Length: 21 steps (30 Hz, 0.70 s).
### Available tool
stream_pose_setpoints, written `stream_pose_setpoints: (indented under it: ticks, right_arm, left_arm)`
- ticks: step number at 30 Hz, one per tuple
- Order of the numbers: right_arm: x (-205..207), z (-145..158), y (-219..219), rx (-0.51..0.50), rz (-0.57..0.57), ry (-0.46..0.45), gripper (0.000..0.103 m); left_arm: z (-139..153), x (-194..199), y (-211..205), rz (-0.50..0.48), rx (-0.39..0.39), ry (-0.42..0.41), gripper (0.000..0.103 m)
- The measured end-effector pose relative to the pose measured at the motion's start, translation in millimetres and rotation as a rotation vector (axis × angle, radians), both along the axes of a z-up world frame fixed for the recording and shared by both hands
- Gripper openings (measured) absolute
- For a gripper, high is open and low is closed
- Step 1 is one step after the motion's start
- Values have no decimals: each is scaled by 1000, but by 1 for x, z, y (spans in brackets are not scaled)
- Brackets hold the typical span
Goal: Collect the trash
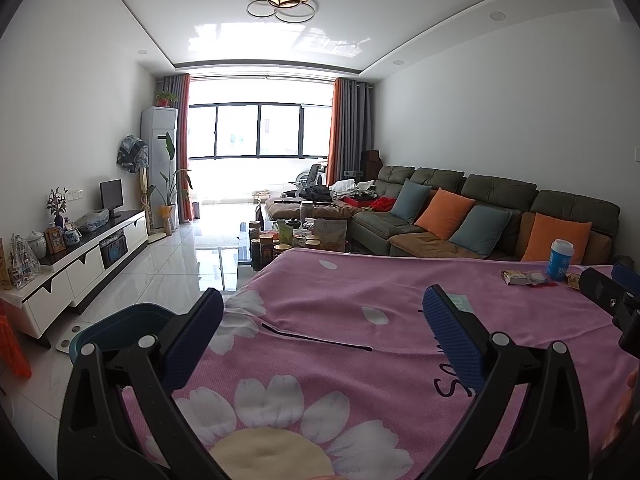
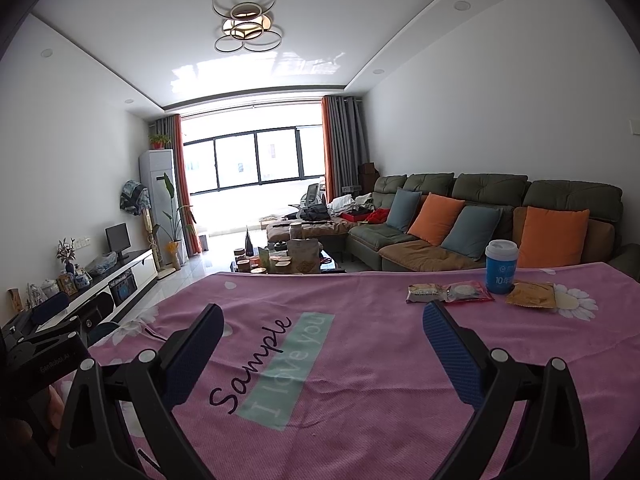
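Right gripper (image 2: pixel 322 338) open, wrappers (image 2: pixel 448 293) beyond

Each claw, left (image 1: pixel 322 312) and right (image 2: pixel 322 330), is formed of black plastic arms fastened with silver rivets; blue textured pads (image 2: pixel 450 354) are fitted to the fingers.

The right gripper (image 2: pixel 322 328) hangs with its jaws spread wide above the pink cloth (image 2: pixel 360 380), holding nothing. Far right on the cloth lie a grey wrapper (image 2: pixel 426 293), a red wrapper (image 2: pixel 468 293) and a yellow wrapper (image 2: pixel 530 295), beside a blue cup (image 2: pixel 500 267). The left gripper (image 2: pixel 44 344) shows at the left edge
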State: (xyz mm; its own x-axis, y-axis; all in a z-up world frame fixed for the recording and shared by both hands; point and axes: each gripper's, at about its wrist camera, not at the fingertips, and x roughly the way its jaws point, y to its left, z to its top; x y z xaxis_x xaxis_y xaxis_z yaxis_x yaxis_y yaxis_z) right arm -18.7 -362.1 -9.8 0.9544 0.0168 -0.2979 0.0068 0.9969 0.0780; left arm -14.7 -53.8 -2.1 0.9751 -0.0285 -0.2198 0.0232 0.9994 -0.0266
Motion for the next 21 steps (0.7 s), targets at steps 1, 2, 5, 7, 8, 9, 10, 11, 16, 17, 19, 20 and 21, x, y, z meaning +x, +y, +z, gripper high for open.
stream_pose_setpoints:
  ticks: [1, 2, 5, 7, 8, 9, 10, 11, 16, 17, 19, 20, 21]
  right_arm:
    - [0, 0, 0, 0, 0, 1, 96]
    - [0, 0, 0, -1, -1, 2, 96]
    - [1, 1, 0, 1, -1, 2, 96]
    - [1, 0, 0, 0, -1, 2, 96]
    - [0, 0, 0, 0, -2, 1, 96]
    - [0, 1, 0, 0, 0, 1, 96]
    - [0, 1, 0, 0, -1, 2, 96]
    - [0, 1, 0, -1, -1, 2, 96]
    - [0, 0, 0, 4, -4, 2, 96]
    - [0, 0, -1, 6, -4, 3, 96]
    - [0, 0, 0, 2, -6, 2, 96]
    - [0, 0, -1, 3, -6, 2, 96]
    - [0, -1, -2, 4, -7, 4, 96]
  left_arm:
    - [0, 0, 0, 1, 0, 0, 98]
    - [0, 0, 0, 2, 1, 0, 98]
    - [1, 1, -1, 3, 2, 1, 98]
    - [1, 0, -1, 5, 4, 2, 98]
    - [1, 1, -1, 5, 5, 4, 98]
    - [1, 0, -2, 5, 5, 5, 98]
    - [1, 0, -1, 6, 6, 5, 98]
    - [1, -1, -2, 6, 7, 6, 98]
    - [2, 0, -4, 22, 23, 3, 98]
    - [2, 1, -4, 15, 22, 9, 98]
    - [2, 3, -4, 10, 16, 21, 98]
    - [2, 5, -5, 8, 19, 29, 98]
    - [2, 7, -5, 5, 23, 42, 98]
